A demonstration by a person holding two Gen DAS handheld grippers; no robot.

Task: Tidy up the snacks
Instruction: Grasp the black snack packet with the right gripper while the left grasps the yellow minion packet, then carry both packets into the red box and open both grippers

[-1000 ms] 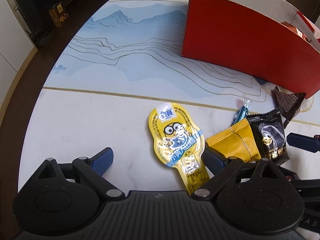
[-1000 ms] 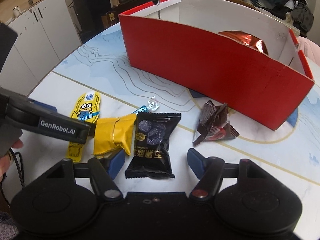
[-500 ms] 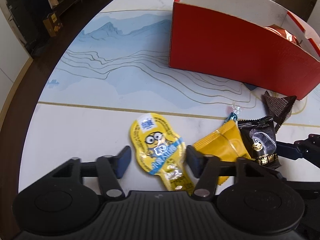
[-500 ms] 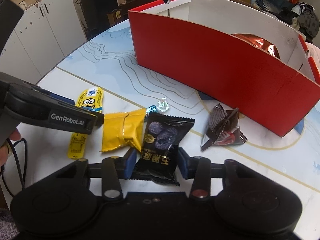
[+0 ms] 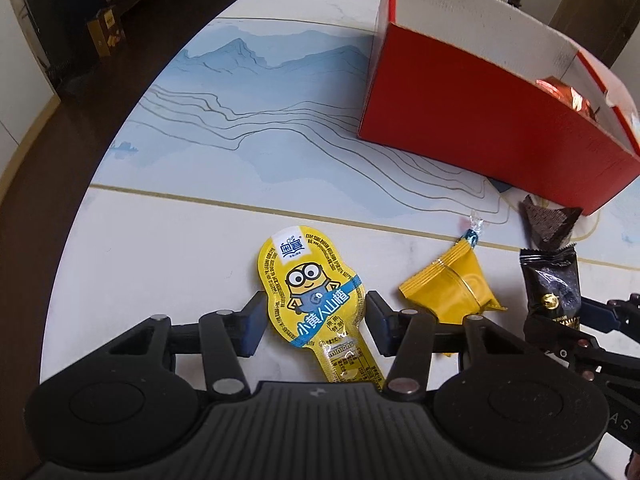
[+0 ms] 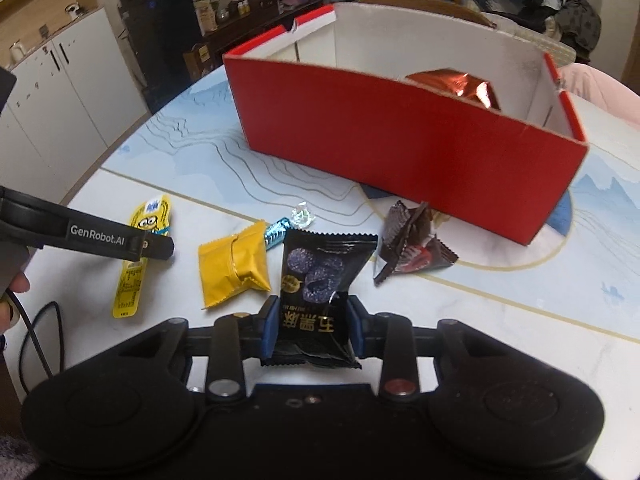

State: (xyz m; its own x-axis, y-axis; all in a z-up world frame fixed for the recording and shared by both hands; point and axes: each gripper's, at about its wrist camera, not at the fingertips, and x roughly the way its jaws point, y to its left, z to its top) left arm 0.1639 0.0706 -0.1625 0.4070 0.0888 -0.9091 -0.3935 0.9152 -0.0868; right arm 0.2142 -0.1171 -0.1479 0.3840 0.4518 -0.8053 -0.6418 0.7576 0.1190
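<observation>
Cabinets and shelves ring the round table [image 5: 168, 240], whose edge curves off at nine o'clock. Your left gripper [image 5: 314, 318] has closed its fingers on the yellow minion pouch [image 5: 310, 284], which lies flat at six o'clock in its view. Next along lie the gold packet [image 6: 234, 266] and a small blue candy [image 6: 276, 234]. Your right gripper [image 6: 310, 330] has just clamped the black sesame packet [image 6: 320, 276]; its fingers pinch the lower half. Both grasps look done, so lift next and carry over the red box [image 6: 400, 140] at twelve o'clock. Clear its tall near wall, and skirt the dark triangular wrapper [image 6: 408, 236] at one o'clock.
</observation>
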